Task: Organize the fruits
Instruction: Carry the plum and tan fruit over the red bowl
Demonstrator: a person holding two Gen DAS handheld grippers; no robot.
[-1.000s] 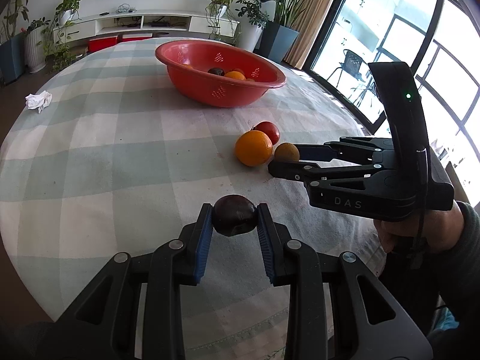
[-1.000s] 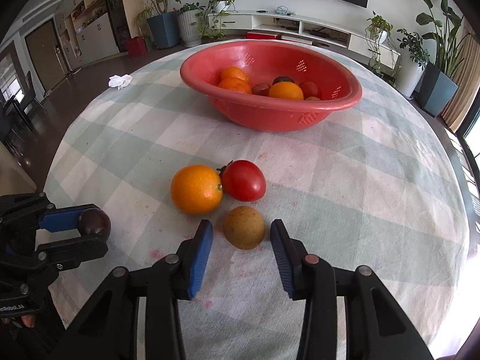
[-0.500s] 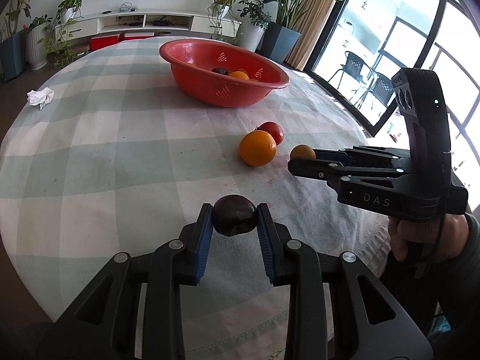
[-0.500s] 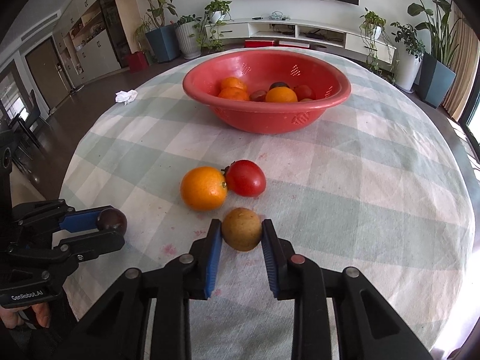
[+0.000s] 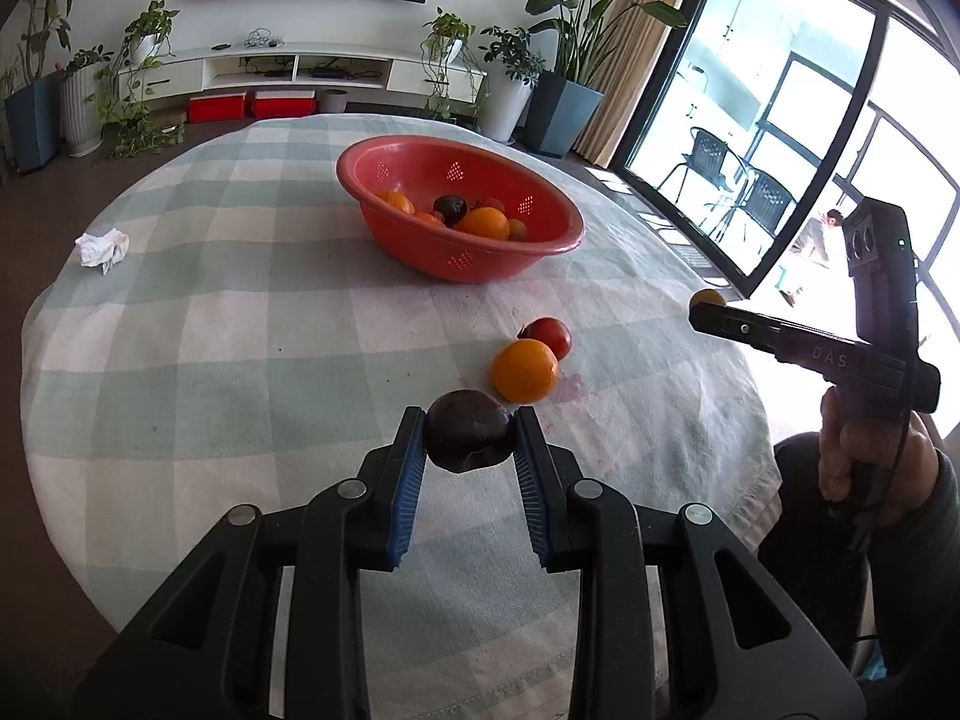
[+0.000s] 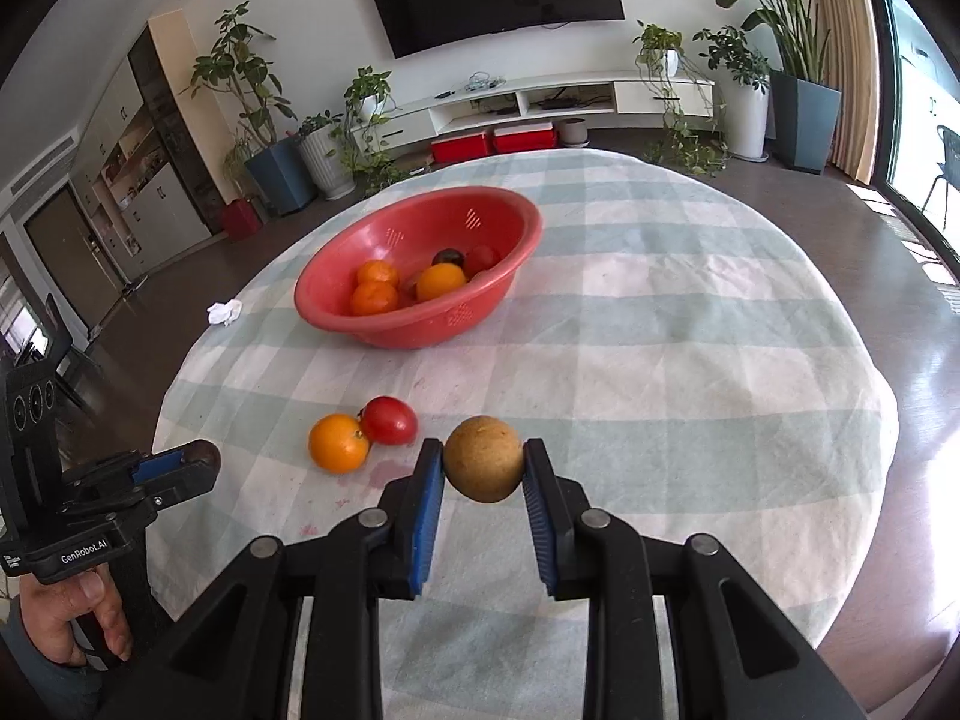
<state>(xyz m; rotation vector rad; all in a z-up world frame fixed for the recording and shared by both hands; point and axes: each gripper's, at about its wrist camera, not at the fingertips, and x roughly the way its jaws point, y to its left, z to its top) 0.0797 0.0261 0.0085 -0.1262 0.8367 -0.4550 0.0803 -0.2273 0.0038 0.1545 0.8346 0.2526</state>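
- Currently both claws loaded: left gripper (image 5: 468, 441) clamps dark plum (image 5: 468, 432), right gripper (image 6: 483, 468) clamps brown fruit (image 6: 483, 467).
- Round fruit pinched only at the sides (thin contact); a jolt could roll either out short of the far red basket (image 6: 336, 315).

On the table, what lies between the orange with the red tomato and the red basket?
Only bare checked tablecloth lies between the orange with the red tomato and the red basket; both wrist views show it.

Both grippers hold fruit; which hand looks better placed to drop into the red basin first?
Probably left: its dark plum faces the red basin more squarely; the right gripper's brown fruit sits off to the side.
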